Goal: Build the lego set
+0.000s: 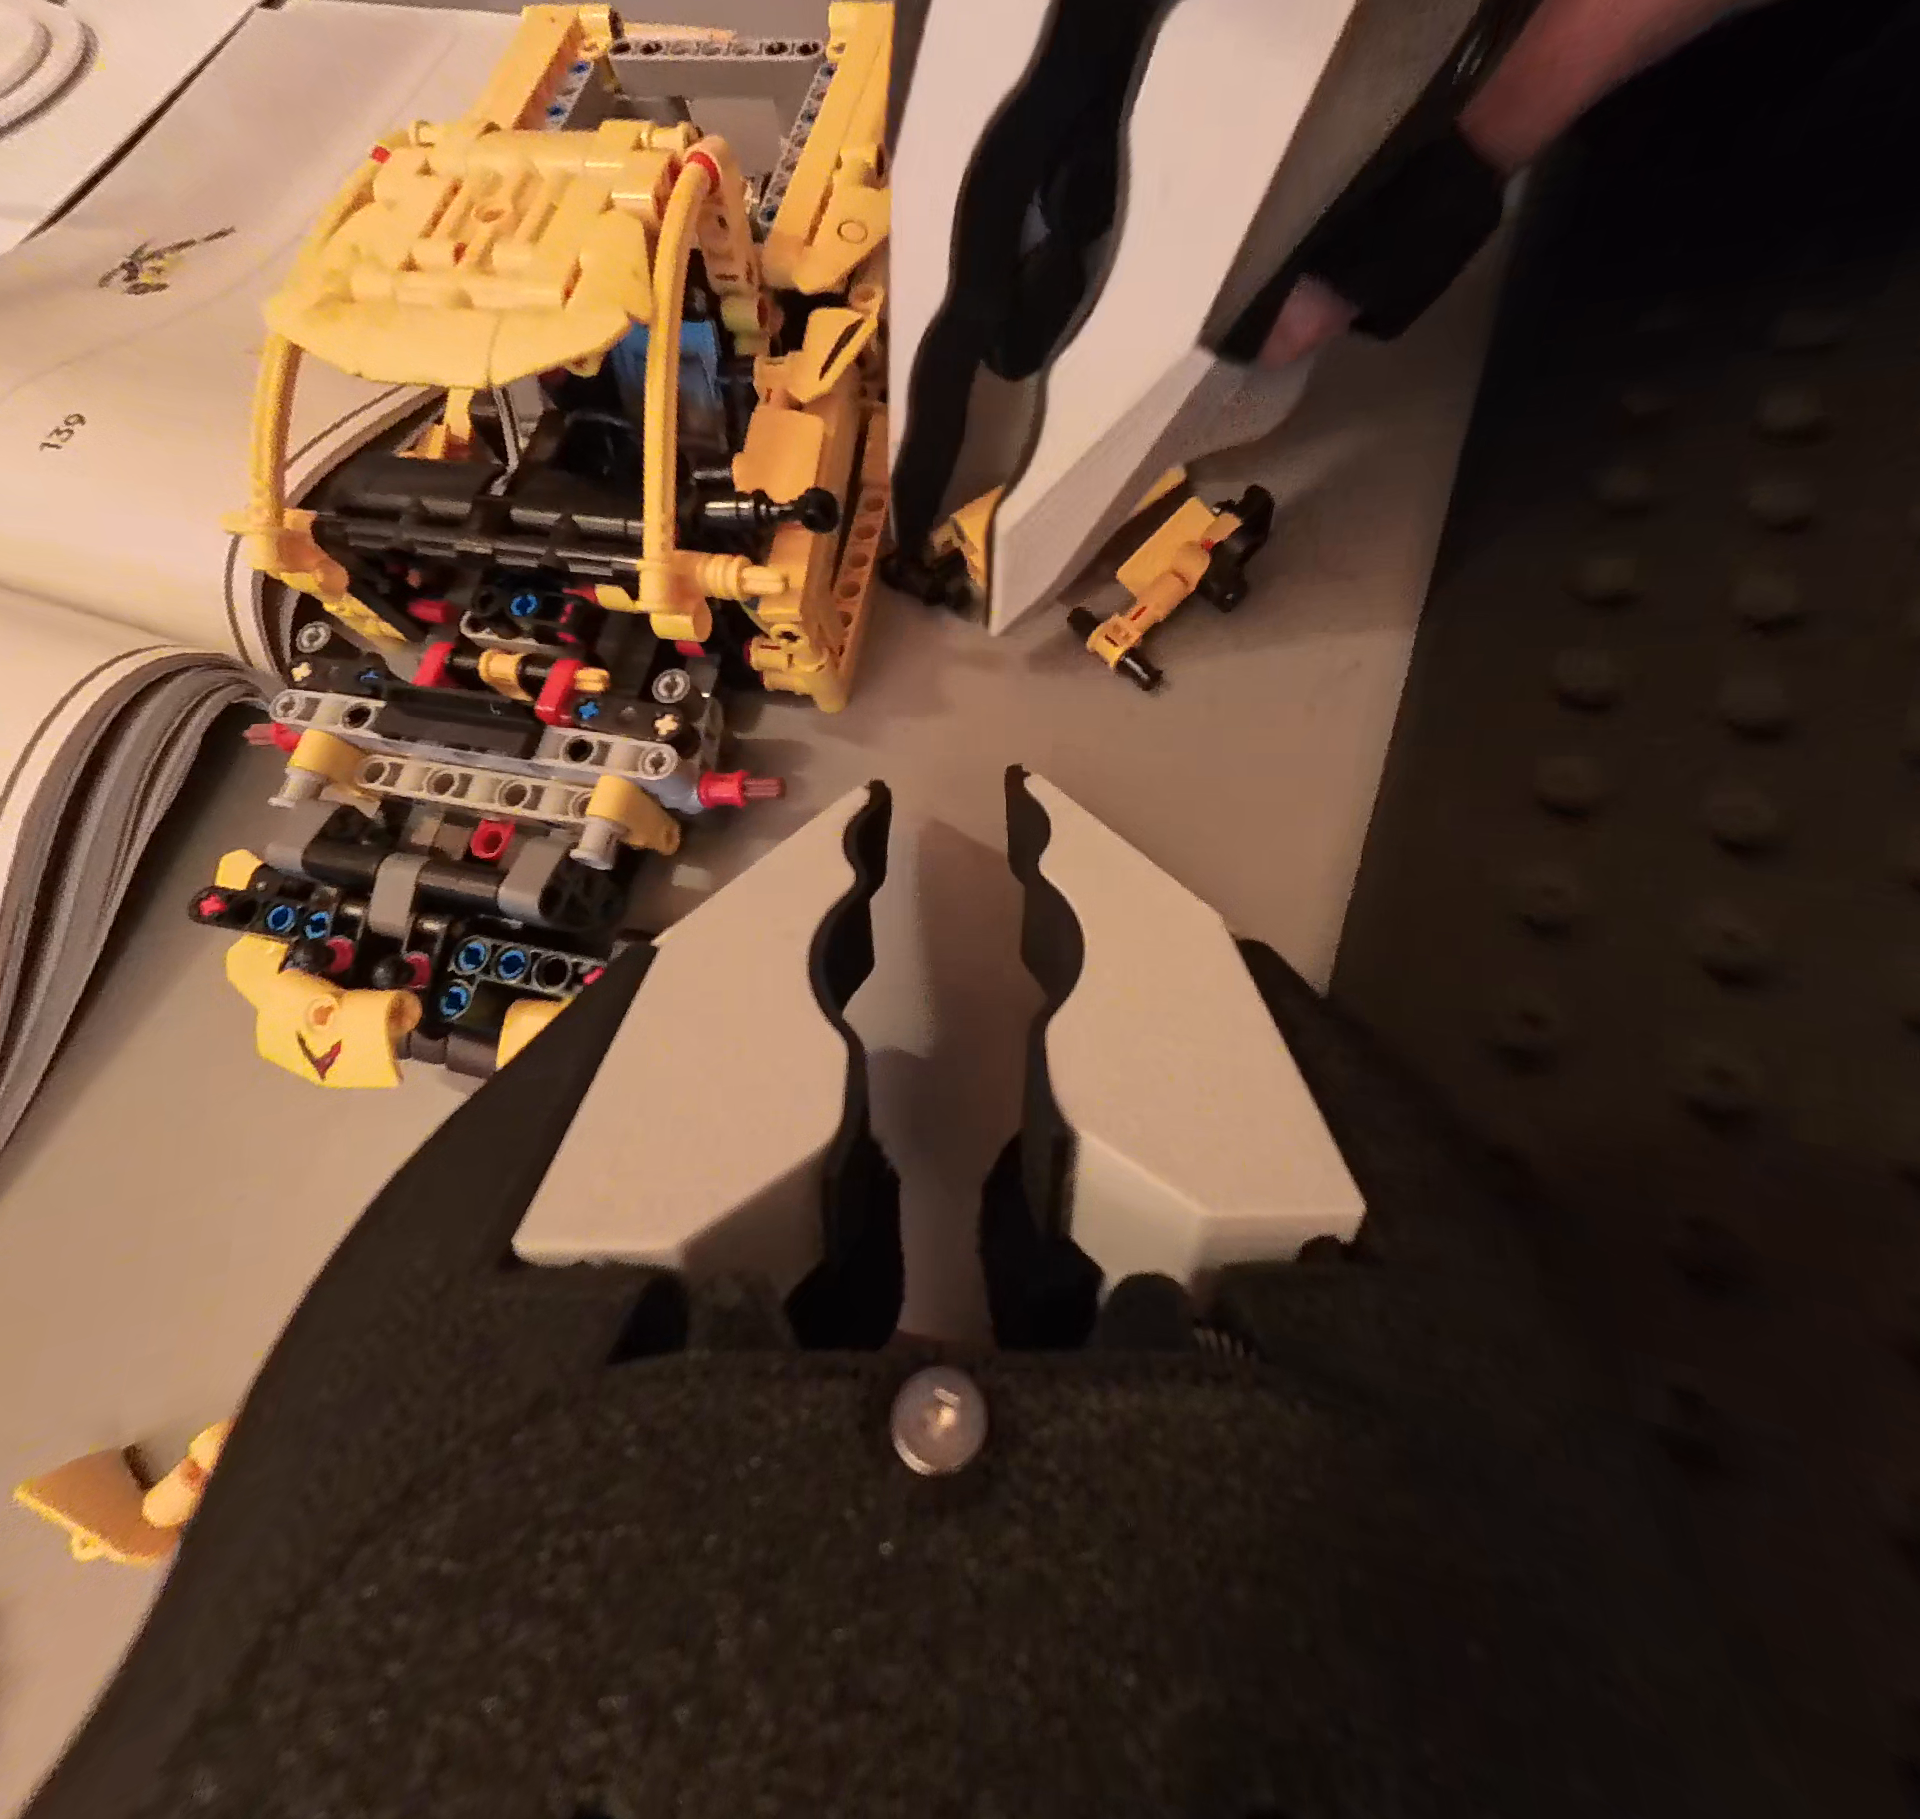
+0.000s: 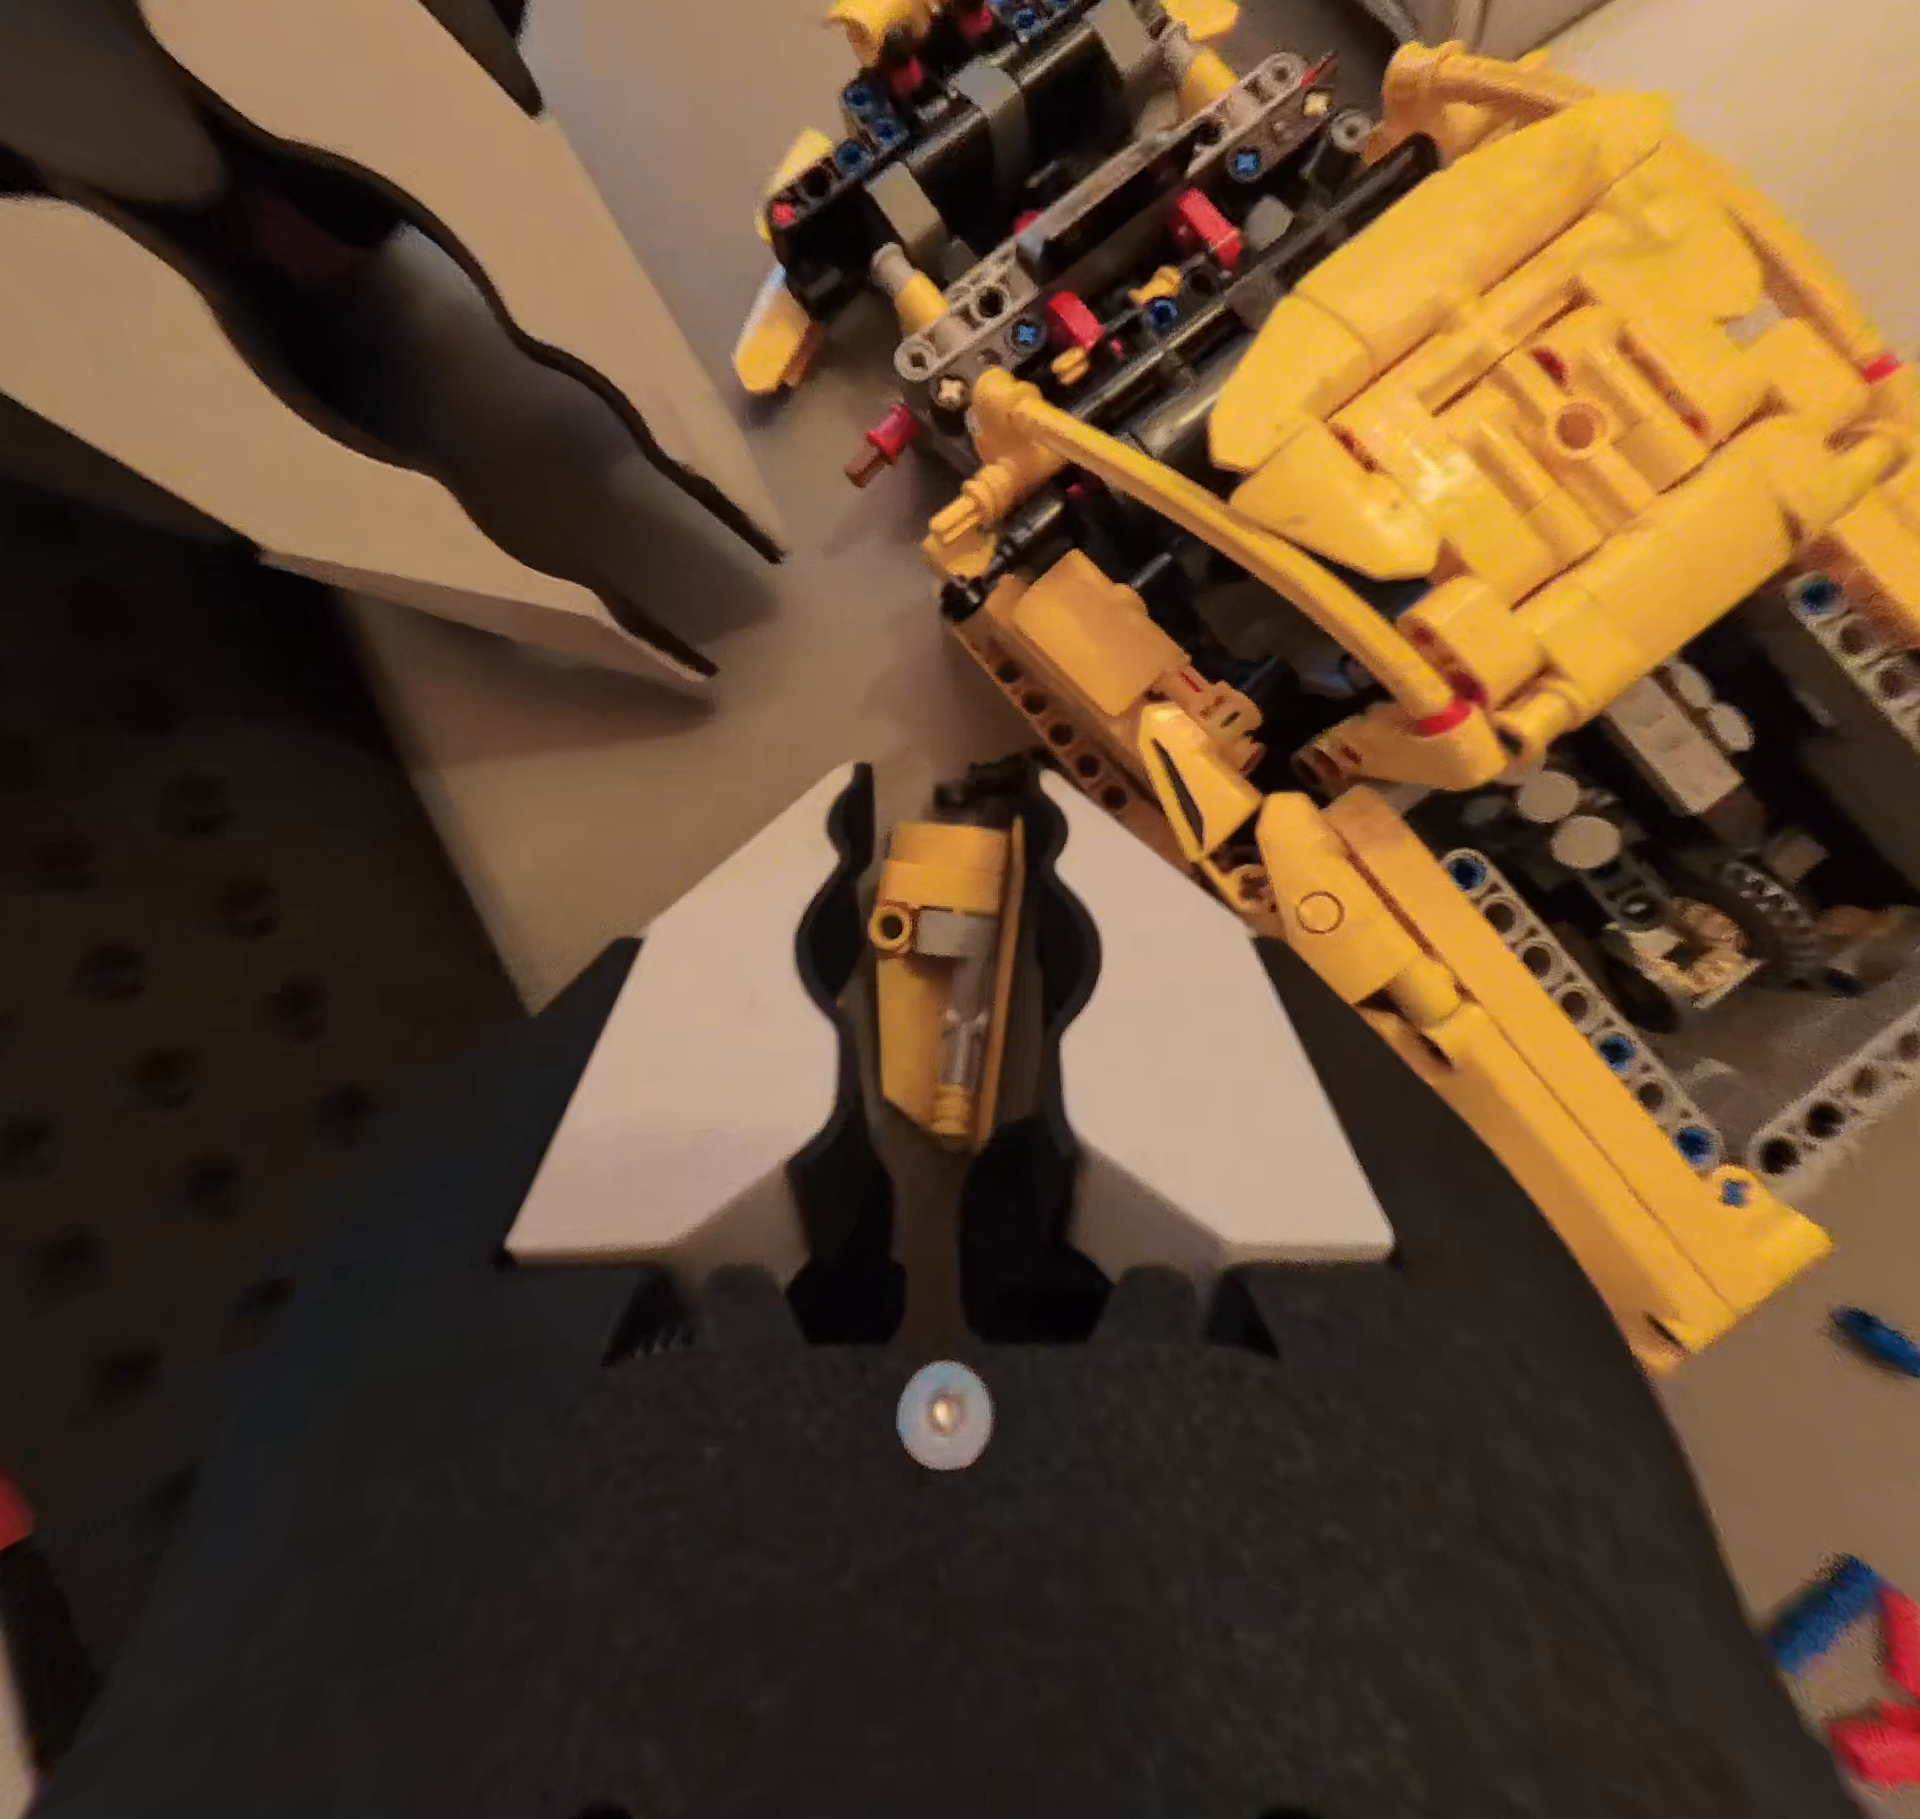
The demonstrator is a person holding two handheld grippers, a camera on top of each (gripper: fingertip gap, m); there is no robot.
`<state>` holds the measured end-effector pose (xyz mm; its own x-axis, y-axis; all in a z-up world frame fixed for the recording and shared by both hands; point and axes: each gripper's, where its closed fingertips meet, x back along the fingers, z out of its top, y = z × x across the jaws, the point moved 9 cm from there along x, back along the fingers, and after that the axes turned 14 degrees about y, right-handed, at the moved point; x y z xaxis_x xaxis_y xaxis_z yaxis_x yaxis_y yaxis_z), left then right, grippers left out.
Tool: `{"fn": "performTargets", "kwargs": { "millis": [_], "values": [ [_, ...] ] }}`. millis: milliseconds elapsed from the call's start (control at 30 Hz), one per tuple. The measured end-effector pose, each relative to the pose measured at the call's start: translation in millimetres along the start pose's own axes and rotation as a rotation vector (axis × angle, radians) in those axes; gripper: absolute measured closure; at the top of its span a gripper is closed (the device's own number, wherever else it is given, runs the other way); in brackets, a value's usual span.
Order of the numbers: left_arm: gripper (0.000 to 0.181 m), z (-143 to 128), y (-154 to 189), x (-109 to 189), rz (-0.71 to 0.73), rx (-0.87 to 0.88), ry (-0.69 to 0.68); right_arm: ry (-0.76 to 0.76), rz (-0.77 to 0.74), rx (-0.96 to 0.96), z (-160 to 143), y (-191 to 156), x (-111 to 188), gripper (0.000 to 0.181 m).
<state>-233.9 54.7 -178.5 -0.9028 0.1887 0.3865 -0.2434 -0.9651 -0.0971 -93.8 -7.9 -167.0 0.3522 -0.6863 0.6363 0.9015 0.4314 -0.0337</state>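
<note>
The yellow and black lego vehicle (image 1: pixel 540 522) stands on the pale table, left of both grippers; it fills the upper right of the right wrist view (image 2: pixel 1455 481). My left gripper (image 1: pixel 948 790) is open and empty, low over the table just right of the vehicle's front end; it also shows in the right wrist view (image 2: pixel 743 616). My right gripper (image 2: pixel 948 787) is closed around a small yellow lego piece (image 2: pixel 940 959), tips down at the table beside the vehicle's side. In the left wrist view, the right gripper (image 1: pixel 956 585) stands upright with that piece (image 1: pixel 971 528) between its tips.
A second small yellow and black assembly (image 1: pixel 1174 574) lies right of the right gripper. An open instruction booklet (image 1: pixel 104 543) lies under and left of the vehicle. A dark studded mat (image 1: pixel 1662 834) borders the table. Loose yellow (image 1: pixel 104 1499), blue (image 2: pixel 1875 1343) and red pieces (image 2: pixel 1886 1728) lie about. My hands' fingertips stand some 5 centimetres from each other.
</note>
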Motion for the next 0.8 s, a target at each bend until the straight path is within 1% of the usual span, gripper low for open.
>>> {"fn": "performTargets", "kwargs": {
  "millis": [67,200,267,333,533,600,633,667,733,800],
  "values": [
    [0.16,1,1,3,0.002,-0.006,0.013,-0.008,-0.044,0.034,1,-2,-2,0.155],
    [0.16,3,3,6,0.002,-0.021,0.031,-0.026,-0.04,0.069,3,-9,-5,0.156],
    [0.16,3,4,8,0.003,-0.032,0.038,-0.012,0.019,0.061,3,-15,-6,0.16],
    [0.16,2,4,9,0.004,-0.043,0.034,-0.001,0.085,0.024,4,-20,-7,0.157],
    [0.16,-1,6,11,-0.001,-0.068,0.028,-0.072,0.067,0.052,1,-20,-6,0.158],
    [0.16,0,6,12,-0.003,-0.075,0.034,-0.068,0.065,0.071,1,-21,-8,0.161],
    [0.16,0,7,12,-0.005,-0.079,0.035,-0.069,0.074,0.074,2,-22,-9,0.174],
    [0.16,0,7,12,-0.006,-0.086,0.035,-0.066,0.072,0.079,2,-22,-10,0.175],
    [0.159,1,8,12,0.008,-0.137,0.033,-0.064,0.081,0.077,3,-19,-7,0.179],
    [0.159,2,10,14,0.041,-0.256,0.034,-0.049,0.2,0.005,6,-17,-2,0.179]
  ]
}}
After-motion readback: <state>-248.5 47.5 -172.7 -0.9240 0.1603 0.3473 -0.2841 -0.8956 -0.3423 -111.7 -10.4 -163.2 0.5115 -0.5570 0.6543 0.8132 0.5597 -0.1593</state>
